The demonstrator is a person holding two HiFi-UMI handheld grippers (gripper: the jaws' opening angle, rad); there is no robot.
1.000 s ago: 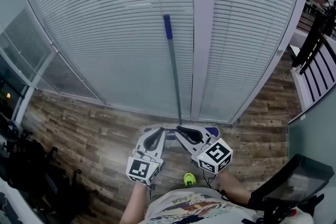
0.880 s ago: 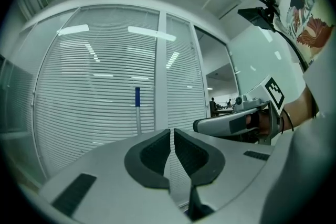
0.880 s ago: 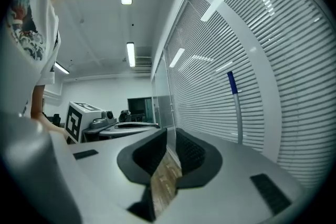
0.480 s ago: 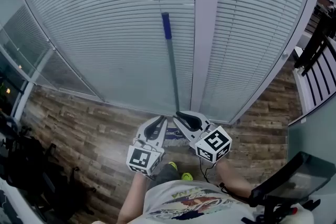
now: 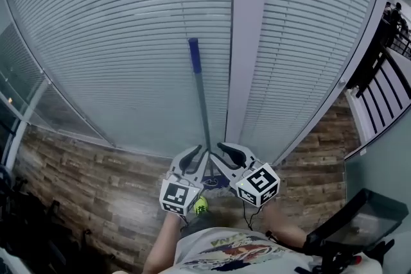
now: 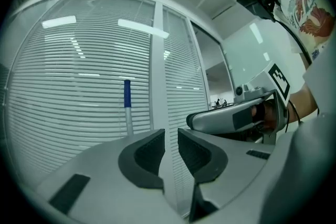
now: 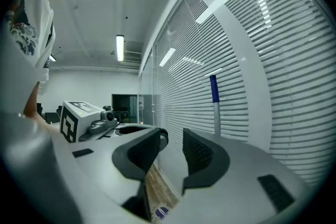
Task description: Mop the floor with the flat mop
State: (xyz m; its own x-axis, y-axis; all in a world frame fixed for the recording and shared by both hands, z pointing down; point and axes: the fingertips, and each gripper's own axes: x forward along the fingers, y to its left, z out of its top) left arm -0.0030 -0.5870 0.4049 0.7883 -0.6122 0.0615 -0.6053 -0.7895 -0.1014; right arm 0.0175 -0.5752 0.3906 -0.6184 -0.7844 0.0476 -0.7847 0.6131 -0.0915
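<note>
The flat mop leans upright against the blind-covered glass wall. Its grey pole (image 5: 203,112) has a blue grip (image 5: 193,54), and a bit of the blue mop head (image 5: 215,181) shows on the floor between the grippers. My left gripper (image 5: 192,152) sits just left of the pole's lower part and my right gripper (image 5: 226,149) just right of it. Both sets of jaws have just been opening and stand apart with nothing between them. In the left gripper view the pole (image 6: 126,105) stands left of the gripper (image 6: 170,139). In the right gripper view the pole (image 7: 215,105) stands right of the gripper (image 7: 172,139).
A white mullion (image 5: 247,42) runs down the glass wall beside the pole. Wood-look floor (image 5: 96,176) lies below. A dark railing (image 5: 385,67) is at the right, a black screen (image 5: 359,221) at bottom right. My yellow-green shoe (image 5: 200,205) shows under the left gripper.
Both grippers have moved forward toward the glass wall and now flank the pole's lower part. Their jaws, shut before, now stand apart.
</note>
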